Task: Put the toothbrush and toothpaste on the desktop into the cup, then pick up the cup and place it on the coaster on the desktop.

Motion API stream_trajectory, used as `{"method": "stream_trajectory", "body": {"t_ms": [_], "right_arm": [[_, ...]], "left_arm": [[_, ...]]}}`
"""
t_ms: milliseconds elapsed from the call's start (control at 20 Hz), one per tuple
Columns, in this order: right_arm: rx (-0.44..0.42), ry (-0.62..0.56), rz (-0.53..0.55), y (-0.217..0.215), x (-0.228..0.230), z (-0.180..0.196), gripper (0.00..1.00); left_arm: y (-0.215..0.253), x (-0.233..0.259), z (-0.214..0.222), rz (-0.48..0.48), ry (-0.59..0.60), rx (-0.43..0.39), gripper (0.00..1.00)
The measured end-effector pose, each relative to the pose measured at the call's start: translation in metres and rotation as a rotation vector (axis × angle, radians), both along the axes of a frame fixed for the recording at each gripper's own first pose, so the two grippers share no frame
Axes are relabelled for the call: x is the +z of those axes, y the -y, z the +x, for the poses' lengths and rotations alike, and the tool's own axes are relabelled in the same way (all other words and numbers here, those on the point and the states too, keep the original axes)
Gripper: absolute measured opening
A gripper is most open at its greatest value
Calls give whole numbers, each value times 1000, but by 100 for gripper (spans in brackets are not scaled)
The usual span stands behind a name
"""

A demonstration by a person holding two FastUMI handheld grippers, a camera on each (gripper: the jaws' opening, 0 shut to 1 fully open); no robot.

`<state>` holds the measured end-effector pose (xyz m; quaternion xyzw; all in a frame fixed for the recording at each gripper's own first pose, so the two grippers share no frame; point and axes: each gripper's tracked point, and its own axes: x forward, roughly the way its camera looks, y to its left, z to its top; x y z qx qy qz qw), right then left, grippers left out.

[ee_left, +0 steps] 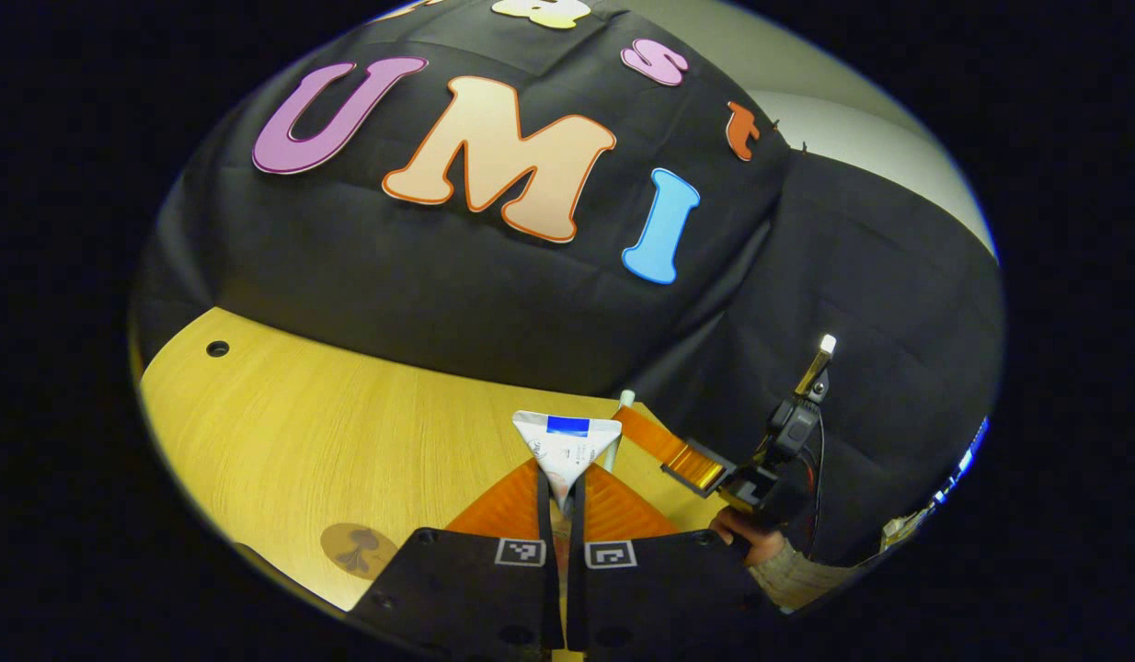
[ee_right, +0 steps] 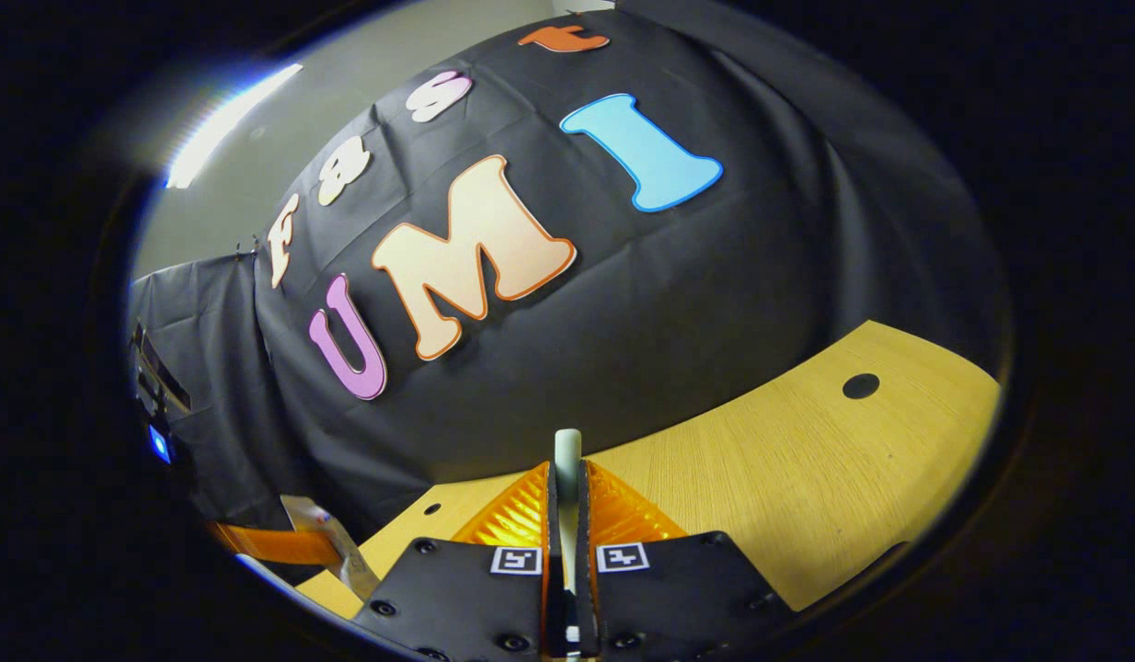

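Wooden counter (ee_left: 347,432) lies below both tools. The left tool (ee_left: 560,492) is clenched on the toothpaste (ee_left: 567,450), whose crimped end points forward, above the counter. The right tool (ee_right: 567,496) grips the toothbrush (ee_right: 567,455), handle end sticking out ahead along the fingers. The coaster (ee_left: 358,549) lies on the counter, left of the toothpaste. I cannot find the cup, so which hand is nearer stays unknown.

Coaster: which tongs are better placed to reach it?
Left, likely: the round brown coaster lies close beside the left tongs, though they hold the white toothpaste tube. The right tongs, holding a pale toothbrush, sit farther off.
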<state>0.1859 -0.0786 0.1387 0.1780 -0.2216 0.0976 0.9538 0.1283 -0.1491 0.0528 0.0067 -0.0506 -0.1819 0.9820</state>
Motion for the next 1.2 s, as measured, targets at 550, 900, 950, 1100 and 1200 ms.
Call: {"method": "stream_trajectory", "body": {"t_ms": [550, 900, 950, 1100, 1200], "right_arm": [[6, -91, 2, 10, -36, -16, 20], [-80, -141, 122, 61, -62, -75, 93], [-110, -159, 133, 71, -69, -83, 93], [-190, -196, 123, 94, -88, -109, 94], [-210, -230, 123, 103, -102, -118, 94]], "left_arm": [[16, 17, 21, -11, 82, -1, 1], [32, 16, 34, -53, 94, -28, 1], [35, 14, 39, -50, 94, -31, 4], [45, 1, 52, -26, 81, -32, 1], [51, -10, 60, 9, 65, -33, 1]]}}
